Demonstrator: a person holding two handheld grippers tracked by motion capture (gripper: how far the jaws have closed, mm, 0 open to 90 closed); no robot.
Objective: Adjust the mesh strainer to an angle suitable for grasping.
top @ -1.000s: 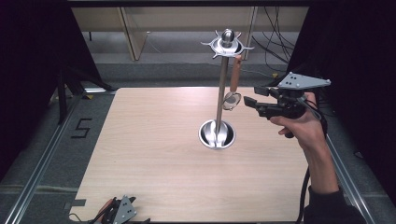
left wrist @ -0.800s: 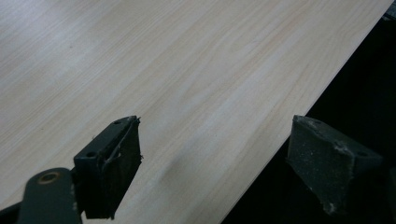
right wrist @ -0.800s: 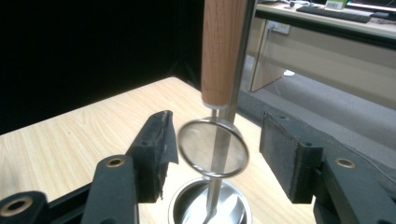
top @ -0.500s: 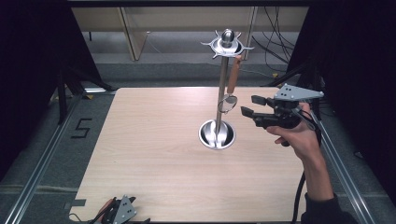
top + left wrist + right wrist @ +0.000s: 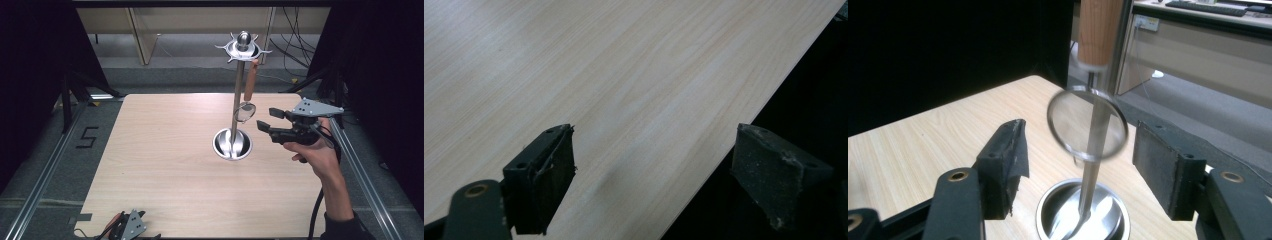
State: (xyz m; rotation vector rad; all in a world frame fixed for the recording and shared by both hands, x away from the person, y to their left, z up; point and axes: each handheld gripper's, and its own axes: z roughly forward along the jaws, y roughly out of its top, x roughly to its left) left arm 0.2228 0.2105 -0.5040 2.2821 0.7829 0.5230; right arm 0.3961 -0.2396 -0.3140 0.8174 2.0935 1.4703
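My right tool [image 5: 266,119] has just been opening its jaws, nothing between them, just beside the strainer [image 5: 245,111] (wooden handle up) hanging from the rack [image 5: 242,48] on the table [image 5: 160,165]. My left tool [image 5: 129,229] rests open at the near edge.

Right tongs [image 5: 273,120]: black body, grey three-cornered plate on top, black cable trailing behind, brass-ringed screws by worn black pads. Dark sleeve behind.
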